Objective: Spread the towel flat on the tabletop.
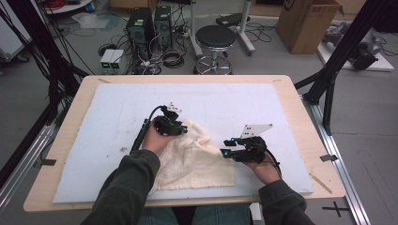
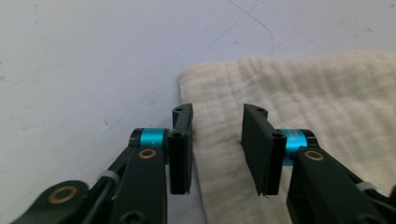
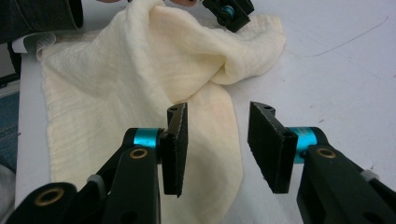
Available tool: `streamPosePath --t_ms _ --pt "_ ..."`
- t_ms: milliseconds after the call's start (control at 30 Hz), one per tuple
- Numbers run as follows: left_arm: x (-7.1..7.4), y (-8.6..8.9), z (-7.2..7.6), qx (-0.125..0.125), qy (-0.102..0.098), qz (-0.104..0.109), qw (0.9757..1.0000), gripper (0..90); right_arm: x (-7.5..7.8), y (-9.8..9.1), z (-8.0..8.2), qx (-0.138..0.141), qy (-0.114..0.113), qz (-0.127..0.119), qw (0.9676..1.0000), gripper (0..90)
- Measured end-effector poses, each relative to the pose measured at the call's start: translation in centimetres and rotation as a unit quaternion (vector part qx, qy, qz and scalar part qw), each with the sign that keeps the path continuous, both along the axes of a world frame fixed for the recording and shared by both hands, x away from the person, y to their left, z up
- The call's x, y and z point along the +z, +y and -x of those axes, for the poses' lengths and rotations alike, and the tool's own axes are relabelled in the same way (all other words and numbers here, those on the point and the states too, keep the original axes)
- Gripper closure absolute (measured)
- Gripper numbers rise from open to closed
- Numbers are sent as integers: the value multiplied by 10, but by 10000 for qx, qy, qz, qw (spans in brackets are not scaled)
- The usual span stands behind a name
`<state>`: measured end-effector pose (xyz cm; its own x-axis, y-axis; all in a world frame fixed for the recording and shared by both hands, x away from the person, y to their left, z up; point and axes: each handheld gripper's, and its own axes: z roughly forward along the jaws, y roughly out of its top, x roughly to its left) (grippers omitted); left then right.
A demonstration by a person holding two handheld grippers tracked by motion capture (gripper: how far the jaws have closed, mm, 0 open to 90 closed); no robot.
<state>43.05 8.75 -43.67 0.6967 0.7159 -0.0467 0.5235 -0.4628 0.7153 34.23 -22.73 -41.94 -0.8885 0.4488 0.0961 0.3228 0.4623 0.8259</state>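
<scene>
A cream cloth (image 1: 197, 159) lies rumpled on the pale mat (image 1: 234, 103), its far part folded over toward the left. My left gripper (image 1: 183, 127) hovers at the cloth's far left corner. In the left gripper view its jaws (image 2: 218, 112) stand apart, with the corner of the cloth (image 2: 303, 93) lying flat beneath and between them, not pinched. My right gripper (image 1: 227, 146) is at the cloth's right edge. Its jaws (image 3: 220, 112) are open over the edge of the cloth (image 3: 116, 84), with nothing pressed between them. The left gripper (image 3: 229, 11) shows beyond the fold.
The mat covers most of a wooden table (image 1: 56, 154), with bare mat behind and to both sides of the cloth. On the floor beyond stand a stool (image 1: 215, 37), computer towers (image 1: 141, 23) and a cardboard box (image 1: 305, 23). Black frame struts (image 1: 335, 65) flank the table.
</scene>
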Motion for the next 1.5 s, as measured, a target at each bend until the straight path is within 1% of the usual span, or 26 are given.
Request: streamPosePath --t_ms 33,167,200,300,333,367,400,433,467,567,700,767,833,900,933,1000,1033,1100,1133,1167,1200,1267,1367,1433,1467,1500 --pt "0 0 0 26 -13 -33 10000 665 0 0 0 3 3 6 10000 579" --pt "1 -3 2 -36 20 -25 10000 833 -1 0 -1 8 37 26 10000 579" --pt "1 -4 3 -49 -14 -83 10000 858 -1 1 0 9 31 29 10000 579" --pt "5 -6 8 -150 -116 -361 9992 871 -1 1 1 27 11 111 9999 575" --pt "6 -5 9 -132 -123 -405 9990 873 -2 1 1 49 -7 112 9999 574" --pt "7 -2 10 -126 -142 -413 9990 874 -2 0 1 39 10 140 9999 574" --pt "10 1 12 -88 -156 -356 9992 875 -2 0 0 41 -10 144 9999 574" --pt "13 6 15 -87 -201 -333 9992 875 -2 0 0 52 4 127 9999 575" --pt "15 8 16 -93 -199 -319 9992 875 -2 0 0 56 -8 90 9999 581" --pt "21 22 26 -100 -318 -394 9987 874 0 1 -4 13 -49 133 9999 598" --pt "28 41 40 -79 -412 -350 9985 874 2 3 -18 -143 -1 -11 9999 623" --pt "28 50 46 -68 -437 -285 9986 874 1 11 -25 -118 91 14 9999 623" --pt "26 56 50 -28 -436 -208 9988 873 -4 22 -30 23 215 98 9997 614" --pt "24 59 53 -33 -408 -194 9990 874 -11 35 -33 153 329 309 9989 613" --pt "24 60 53 -71 -415 -242 9988 874 -15 41 -34 234 385 441 9980 613" --pt "25 60 56 -94 -469 -205 9986 874 -18 47 -34 280 444 566 9970 615" --pt "27 59 57 -116 -512 -196 9984 873 -19 49 -34 350 460 594 9966 619" --pt "28 59 59 -164 -533 -171 9983 873 -20 53 -33 422 498 748 9951 675" --pt "28 59 60 -158 -543 -157 9983 873 -21 53 -32 395 427 809 9950 726" --pt "29 60 61 -170 -567 -185 9981 874 -20 53 -32 386 438 833 9948 788" --pt "30 61 61 -151 -575 -175 9981 873 -20 52 -34 409 530 807 9945 845" --pt "32 65 62 -122 -612 -150 9979 873 -19 51 -34 381 583 842 9940 865" --pt "36 72 62 1 -656 -44 9978 874 -12 46 -32 232 393 920 9947 869" --pt "38 77 62 101 -682 28 9976 873 -4 37 -32 -15 224 922 9955 870" --pt "38 79 62 144 -685 49 9975 874 3 29 -31 -198 114 902 9957 870" --pt "39 81 62 159 -677 49 9976 873 8 24 -31 -324 51 900 9954 870"
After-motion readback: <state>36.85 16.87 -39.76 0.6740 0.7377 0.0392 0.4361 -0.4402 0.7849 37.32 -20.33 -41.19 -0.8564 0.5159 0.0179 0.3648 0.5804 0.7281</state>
